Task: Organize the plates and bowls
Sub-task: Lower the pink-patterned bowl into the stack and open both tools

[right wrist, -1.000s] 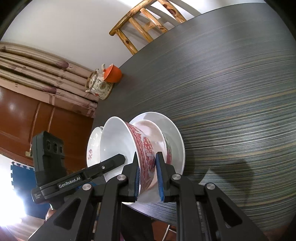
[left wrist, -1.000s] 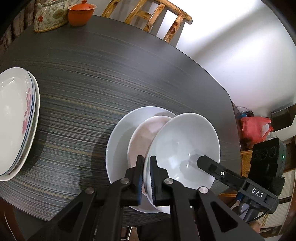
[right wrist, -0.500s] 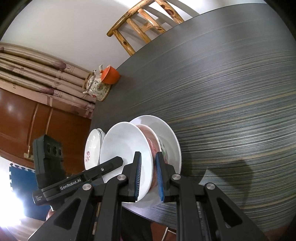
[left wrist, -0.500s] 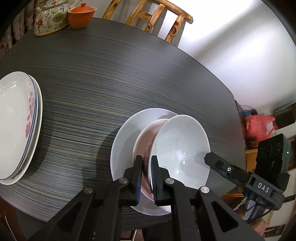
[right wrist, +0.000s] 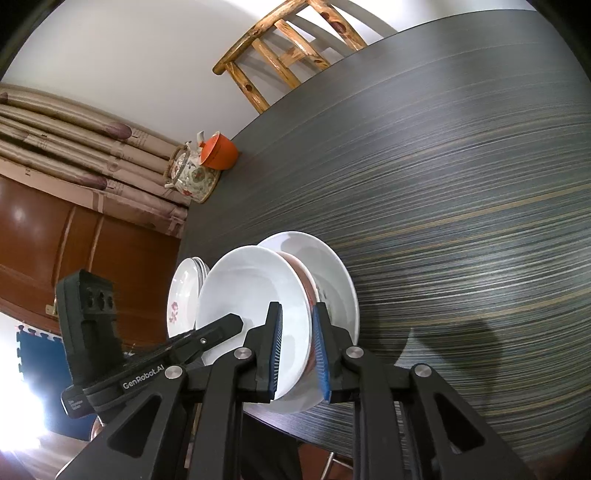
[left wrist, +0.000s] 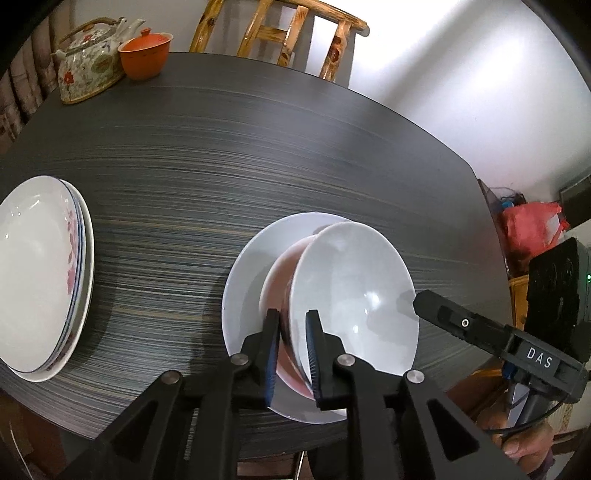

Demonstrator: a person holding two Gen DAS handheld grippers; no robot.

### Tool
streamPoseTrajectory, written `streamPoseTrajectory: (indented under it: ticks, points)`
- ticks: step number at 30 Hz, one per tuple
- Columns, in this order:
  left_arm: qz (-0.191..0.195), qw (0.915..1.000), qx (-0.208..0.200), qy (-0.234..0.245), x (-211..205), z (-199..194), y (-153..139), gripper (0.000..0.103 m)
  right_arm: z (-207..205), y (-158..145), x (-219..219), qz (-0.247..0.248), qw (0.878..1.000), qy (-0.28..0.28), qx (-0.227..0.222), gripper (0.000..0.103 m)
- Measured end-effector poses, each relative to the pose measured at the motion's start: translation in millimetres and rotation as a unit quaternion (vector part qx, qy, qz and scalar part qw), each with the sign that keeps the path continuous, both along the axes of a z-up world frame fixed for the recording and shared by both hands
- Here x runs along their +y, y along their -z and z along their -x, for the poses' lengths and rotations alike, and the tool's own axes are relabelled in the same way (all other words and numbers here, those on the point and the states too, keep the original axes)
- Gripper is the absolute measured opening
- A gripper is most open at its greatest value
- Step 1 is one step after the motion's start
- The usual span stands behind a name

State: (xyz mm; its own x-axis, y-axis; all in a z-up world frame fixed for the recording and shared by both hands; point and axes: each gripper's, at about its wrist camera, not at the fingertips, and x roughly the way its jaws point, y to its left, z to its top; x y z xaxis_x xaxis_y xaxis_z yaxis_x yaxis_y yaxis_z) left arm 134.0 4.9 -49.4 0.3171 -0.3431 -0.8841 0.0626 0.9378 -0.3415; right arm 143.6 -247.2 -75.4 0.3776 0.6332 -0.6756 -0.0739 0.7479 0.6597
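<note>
A plain white bowl [left wrist: 354,288] [right wrist: 251,295] sits nested in a red-patterned bowl [left wrist: 284,273] [right wrist: 304,280], both on a white plate [left wrist: 251,266] [right wrist: 332,266] near the table's front edge. My left gripper [left wrist: 291,314] [right wrist: 232,321] straddles the near rims of both bowls. Its jaws are opening, with the rims between the pads and no firm press showing. My right gripper [right wrist: 296,306] [left wrist: 419,308] holds the opposite side, jaws nearly shut across the two rims, one finger inside the white bowl.
A stack of flowered plates [left wrist: 37,266] [right wrist: 183,291] lies left of the bowls. A floral teapot [left wrist: 88,70] and an orange lidded cup [left wrist: 146,55] stand at the far edge of the dark table [left wrist: 258,155]. A wooden chair [left wrist: 280,33] is behind it.
The white bowl has tipped down from its steep tilt and settled into the red-patterned bowl. My left jaws have spread a little. The right gripper has kept still.
</note>
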Motion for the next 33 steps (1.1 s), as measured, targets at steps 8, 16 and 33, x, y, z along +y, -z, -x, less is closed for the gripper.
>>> streamPoseTrajectory:
  ticks: [8,16,33]
  points:
    - [0.008,0.9998,0.014,0.014,5.2,-4.3,-5.0,0.020,-0.4,1.1,-0.6,0.004,1.000,-0.001,0.001,0.018]
    - [-0.019,0.9995,-0.018,0.015,12.5,-1.0,-23.4,0.036,1.3,0.8,2.9,0.004,1.000,-0.003,-0.003,0.018]
    - [-0.005,0.9980,-0.062,0.009,33.6,26.5,-9.2,0.036,18.9,-15.6,-6.6,0.056,0.996,0.011,-0.064,0.022]
